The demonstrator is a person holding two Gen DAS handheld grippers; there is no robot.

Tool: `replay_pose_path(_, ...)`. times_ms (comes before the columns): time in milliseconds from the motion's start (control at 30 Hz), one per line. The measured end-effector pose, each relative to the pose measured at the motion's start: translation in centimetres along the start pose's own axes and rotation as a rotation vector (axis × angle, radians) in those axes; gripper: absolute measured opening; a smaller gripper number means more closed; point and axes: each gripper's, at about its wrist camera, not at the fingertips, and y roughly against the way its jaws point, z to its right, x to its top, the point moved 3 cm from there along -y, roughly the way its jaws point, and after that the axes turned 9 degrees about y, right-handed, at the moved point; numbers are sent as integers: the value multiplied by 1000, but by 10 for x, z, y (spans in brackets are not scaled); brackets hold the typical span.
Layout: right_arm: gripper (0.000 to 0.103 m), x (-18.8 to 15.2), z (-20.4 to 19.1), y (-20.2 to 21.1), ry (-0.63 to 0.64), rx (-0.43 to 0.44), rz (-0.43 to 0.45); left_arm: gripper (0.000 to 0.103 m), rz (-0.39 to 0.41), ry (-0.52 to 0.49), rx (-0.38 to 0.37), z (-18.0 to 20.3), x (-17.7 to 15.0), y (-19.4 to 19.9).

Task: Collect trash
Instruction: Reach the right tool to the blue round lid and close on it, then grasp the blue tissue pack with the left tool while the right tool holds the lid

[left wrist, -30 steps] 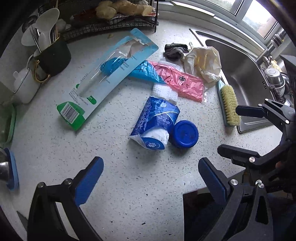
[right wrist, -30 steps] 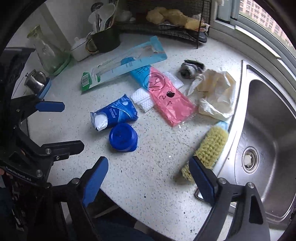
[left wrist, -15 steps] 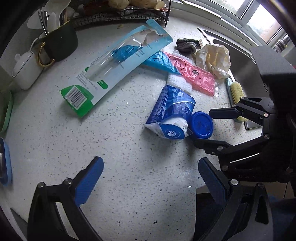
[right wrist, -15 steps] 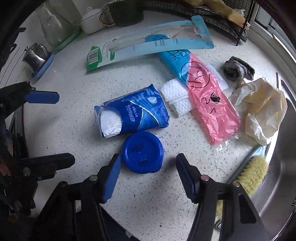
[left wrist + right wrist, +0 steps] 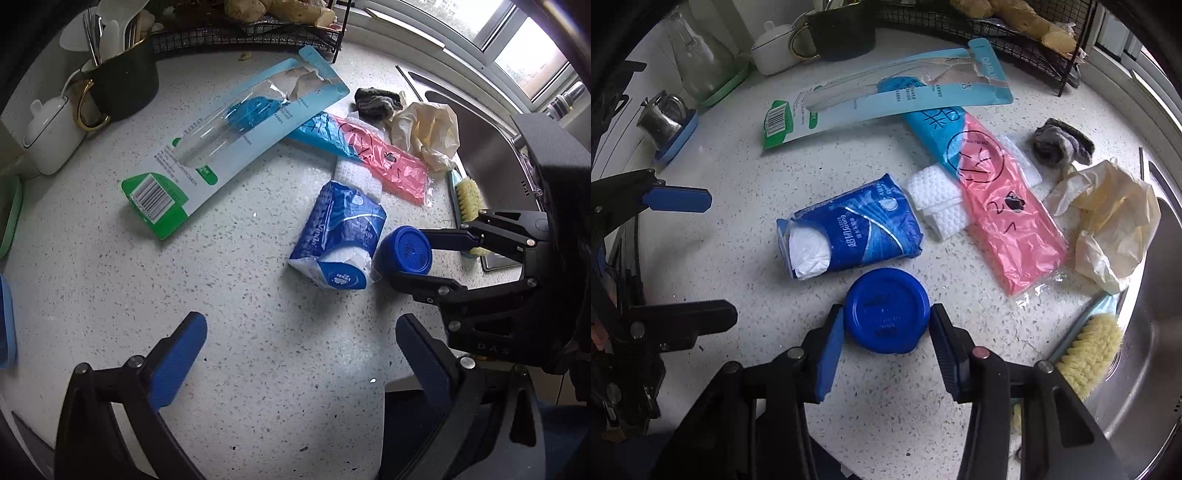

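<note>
Low in the right wrist view, the right tongs (image 5: 886, 325), just closing, are seen clamped on the blue lid (image 5: 886, 310) on the speckled bench (image 5: 738, 266). Left tongs (image 5: 299, 354) are held apart over bare bench. Beyond the lid lie a blue tissue pack (image 5: 849, 232) and pink bag (image 5: 1008, 206).

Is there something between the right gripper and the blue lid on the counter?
Nothing visible. The right gripper has just been closing, and the blue lid sits between its pads, which meet its rim. The tissue pack lies just beyond, clear of the pads.

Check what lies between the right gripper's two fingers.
In the right wrist view, the round blue lid lies between the right gripper fingers, whose jaws have just been closing; both pads touch its rim.
</note>
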Motion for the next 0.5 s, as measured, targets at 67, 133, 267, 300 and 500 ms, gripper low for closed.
replay_pose_path(67, 43, -4, 6, 8, -17, -10, 15, 102, 4, -13, -1, 4, 6, 0)
replay_pose_path(133, 43, -9, 11, 16, -42, -18, 22, 97, 3, -33, -9, 9, 13, -3)
replay_pose_path(267, 43, -20, 25, 28, -106, -15, 29, 89, -12, -82, 6, 21, 27, -16)
replay_pose_path(300, 43, -23, 29, 30, -121, -15, 31, 88, -17, -96, 6, 25, 30, -19)
replay_pose_path(500, 43, -38, 38, 39, -171, -17, 27, 88, -51, -165, 28, 39, 41, -43)
